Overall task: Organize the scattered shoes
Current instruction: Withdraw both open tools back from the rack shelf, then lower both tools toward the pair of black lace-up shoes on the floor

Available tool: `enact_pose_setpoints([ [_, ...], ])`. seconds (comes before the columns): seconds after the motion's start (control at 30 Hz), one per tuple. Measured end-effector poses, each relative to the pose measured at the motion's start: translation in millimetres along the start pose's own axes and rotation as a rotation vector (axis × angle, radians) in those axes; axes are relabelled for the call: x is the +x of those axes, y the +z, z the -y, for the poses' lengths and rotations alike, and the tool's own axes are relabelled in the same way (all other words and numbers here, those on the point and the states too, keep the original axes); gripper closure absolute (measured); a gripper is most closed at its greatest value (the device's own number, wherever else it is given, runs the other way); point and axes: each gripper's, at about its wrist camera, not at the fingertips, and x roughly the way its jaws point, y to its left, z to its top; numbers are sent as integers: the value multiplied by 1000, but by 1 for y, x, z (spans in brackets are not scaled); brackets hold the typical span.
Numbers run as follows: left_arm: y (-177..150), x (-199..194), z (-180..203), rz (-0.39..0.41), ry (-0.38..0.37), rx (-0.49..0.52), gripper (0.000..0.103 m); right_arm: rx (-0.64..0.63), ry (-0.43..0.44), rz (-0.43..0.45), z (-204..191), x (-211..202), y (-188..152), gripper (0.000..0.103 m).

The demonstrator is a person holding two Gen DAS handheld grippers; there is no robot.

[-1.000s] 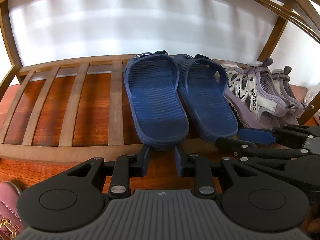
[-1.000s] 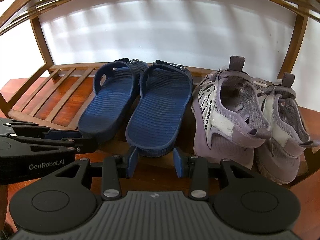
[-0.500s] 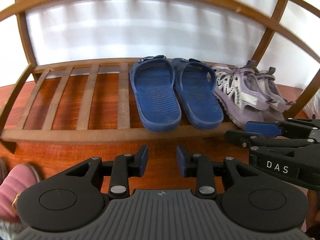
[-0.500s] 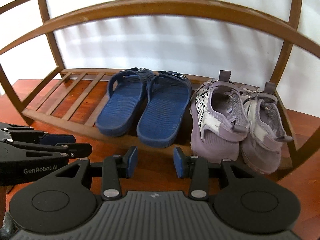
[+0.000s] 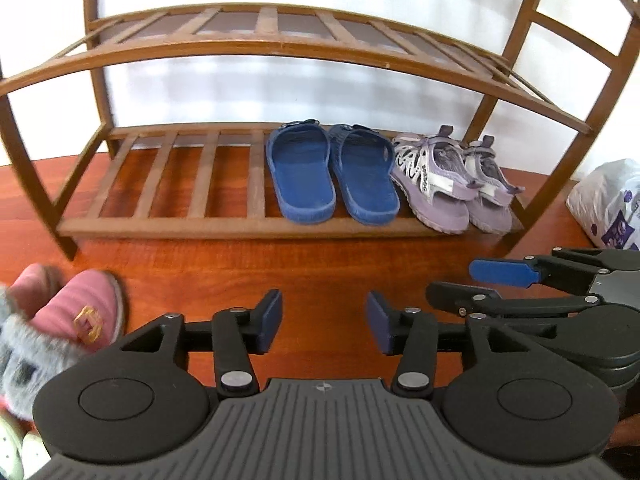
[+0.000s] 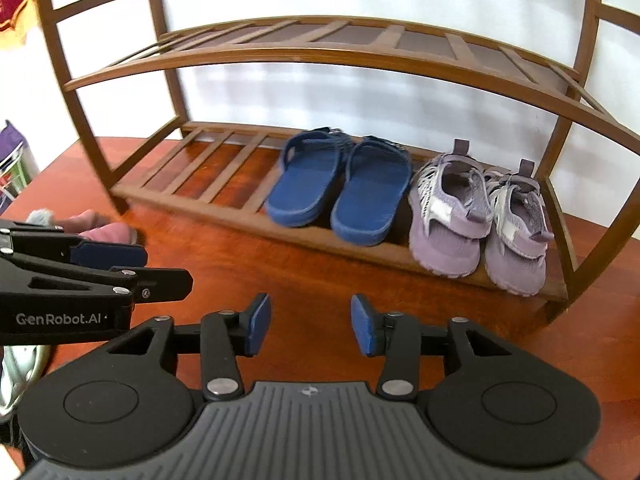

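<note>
Wooden rack holds blue slippers and lilac sandals paired on its lowest shelf, so we judge the pink slipper on the floor next, approached with left gripper and right gripper both wide, empty.

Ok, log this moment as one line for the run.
left gripper: open, empty | right gripper: open, empty | blue slippers, purple sandals: on rack | pink slipper: on floor
</note>
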Motion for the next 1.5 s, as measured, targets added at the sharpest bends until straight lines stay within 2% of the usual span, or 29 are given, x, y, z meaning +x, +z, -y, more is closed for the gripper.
enact_pose_setpoints([
  [0.1,-15,-19,3,5,28,-5,40,-13,21,-4,-7,-11,-9,41],
  [0.2,-29,-32,0,1,49,-33,34,-30,40,-14,-16,-22,-20,37],
  [0.37,-51,-51,-6,-15,87,-72,33,-53,69,-21,-26,-37,-34,30],
  [0.63,-79,-77,-24,-28,129,-126,33,-98,104,-50,-45,-52,-55,26],
  [0.9,-101,-97,-53,-59,152,-106,33,-89,104,-65,-64,-61,-69,23],
  [1.1,-122,-108,-89,-95,133,-89,33,-76,93,-88,-95,-64,-85,23],
  [1.5,-154,-112,-132,-193,69,22,33,-57,102,-156,-161,-62,-119,23],
])
